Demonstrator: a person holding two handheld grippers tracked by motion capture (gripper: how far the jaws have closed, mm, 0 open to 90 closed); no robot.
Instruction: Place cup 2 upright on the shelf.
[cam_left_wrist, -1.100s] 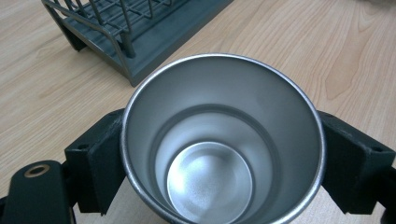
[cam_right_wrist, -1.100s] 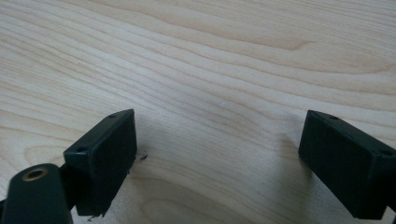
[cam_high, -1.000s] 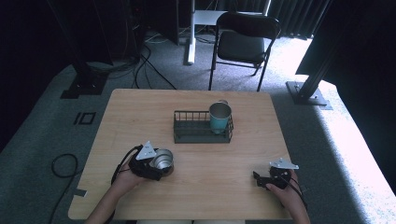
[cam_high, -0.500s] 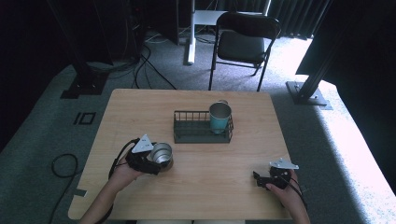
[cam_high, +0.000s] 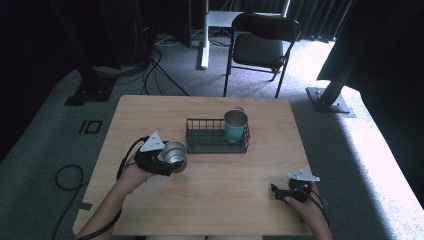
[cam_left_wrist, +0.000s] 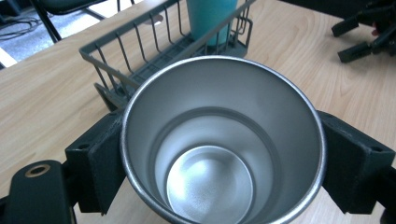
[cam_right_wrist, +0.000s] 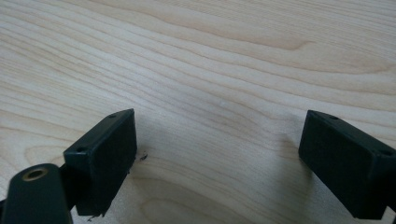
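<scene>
— From the high view, what do we see?
— Our left gripper (cam_high: 167, 161) has its jaws clamped on the steel cup (cam_high: 174, 153), just beside the wire rack (cam_high: 212, 142) on the counter (cam_high: 225, 185); its base is hidden.
— And the gripper views?
— The cup's lower rim is cut off; the right gripper (cam_right_wrist: 219, 158) has its jaws apart.

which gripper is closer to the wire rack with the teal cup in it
Left. The left gripper, clamped on a steel cup, sits just off the wire rack's near left corner. The right gripper rests open near the table's front right, well away.
</scene>
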